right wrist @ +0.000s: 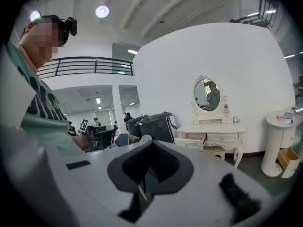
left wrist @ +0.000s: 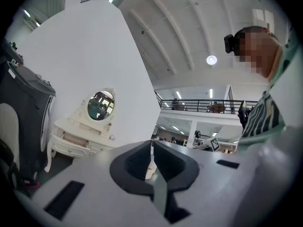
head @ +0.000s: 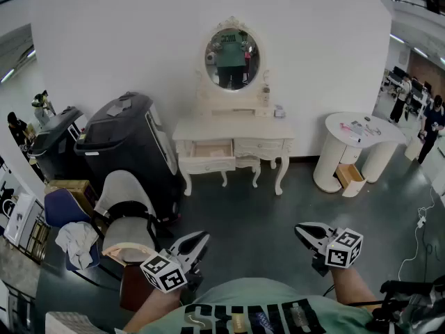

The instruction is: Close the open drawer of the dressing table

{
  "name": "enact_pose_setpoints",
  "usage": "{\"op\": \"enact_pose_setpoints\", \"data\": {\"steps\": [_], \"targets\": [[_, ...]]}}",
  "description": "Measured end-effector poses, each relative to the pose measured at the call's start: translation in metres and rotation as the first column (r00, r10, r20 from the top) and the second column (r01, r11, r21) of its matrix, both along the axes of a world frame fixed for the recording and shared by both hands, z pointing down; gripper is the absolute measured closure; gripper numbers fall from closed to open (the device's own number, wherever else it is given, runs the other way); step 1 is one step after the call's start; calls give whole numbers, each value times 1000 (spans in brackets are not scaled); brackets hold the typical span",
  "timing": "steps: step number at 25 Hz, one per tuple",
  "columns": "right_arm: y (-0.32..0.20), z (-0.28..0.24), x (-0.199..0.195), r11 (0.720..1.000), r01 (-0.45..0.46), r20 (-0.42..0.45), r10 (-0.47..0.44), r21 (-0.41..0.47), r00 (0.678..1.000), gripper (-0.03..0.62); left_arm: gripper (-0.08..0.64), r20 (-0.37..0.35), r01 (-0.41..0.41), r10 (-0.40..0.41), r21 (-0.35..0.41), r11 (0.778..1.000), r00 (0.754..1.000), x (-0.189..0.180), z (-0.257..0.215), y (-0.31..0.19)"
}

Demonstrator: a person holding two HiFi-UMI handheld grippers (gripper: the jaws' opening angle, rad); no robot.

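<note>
The white dressing table (head: 233, 134) with an oval mirror (head: 232, 58) stands against the far wall. Its left drawer (head: 208, 155) is pulled out and shows a pale wooden inside. In the head view my left gripper (head: 199, 241) and right gripper (head: 303, 231) are held low near my body, far from the table, both shut and empty. The left gripper view shows its jaws (left wrist: 152, 144) together, with the table (left wrist: 78, 135) small at the left. Beyond the closed jaws (right wrist: 150, 144) of the right gripper view, the open drawer (right wrist: 191, 139) sits at the table's left.
A large black case (head: 132, 145) stands left of the dressing table, with a padded chair (head: 125, 218) in front of it. A white round counter (head: 354, 141) with an open wooden drawer (head: 350, 177) is at the right. Dark grey floor (head: 243, 221) lies between me and the table.
</note>
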State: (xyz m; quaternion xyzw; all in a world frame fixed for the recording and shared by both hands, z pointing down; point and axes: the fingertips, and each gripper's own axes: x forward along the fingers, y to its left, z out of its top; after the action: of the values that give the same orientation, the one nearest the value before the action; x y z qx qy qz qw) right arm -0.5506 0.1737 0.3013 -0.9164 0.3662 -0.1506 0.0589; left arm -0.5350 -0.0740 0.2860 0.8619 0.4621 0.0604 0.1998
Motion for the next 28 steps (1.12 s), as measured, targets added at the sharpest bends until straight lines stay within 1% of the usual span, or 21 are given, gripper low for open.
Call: {"op": "enact_pose_setpoints", "data": {"steps": [4,9,11,13,15,18,22,28], "targets": [[-9,-2,9,1000,13,-11,-13,-22,1000,581,532,-2,-7,7,8,1000,1000,7,1,-4],[-4,1,17,1000,19,-8,-19,-16,1000,581,532,1,-9,9,14,1000,1000,11,1,2],[-1,0,19,1000,27,-4,-27,-7,1000,581,532,1,-11,11,18,1000,1000,12,1,7],[4,1,22,999,28,11,-29,28,1000,581,532,3,-12,12,20,1000,1000,15,1,13],[15,1,26,997,10,25,-12,70,1000,581,532,2,-16,16,23,1000,1000,19,0,21],[38,0,29,995,-15,32,12,104,999,581,532,-4,-29,30,27,999,1000,23,-4,41],[73,5,26,993,-24,35,20,115,999,581,532,-8,-47,47,27,999,999,25,-3,76],[124,6,22,991,-28,35,24,130,999,581,532,14,-82,82,34,996,997,28,2,134]]}}
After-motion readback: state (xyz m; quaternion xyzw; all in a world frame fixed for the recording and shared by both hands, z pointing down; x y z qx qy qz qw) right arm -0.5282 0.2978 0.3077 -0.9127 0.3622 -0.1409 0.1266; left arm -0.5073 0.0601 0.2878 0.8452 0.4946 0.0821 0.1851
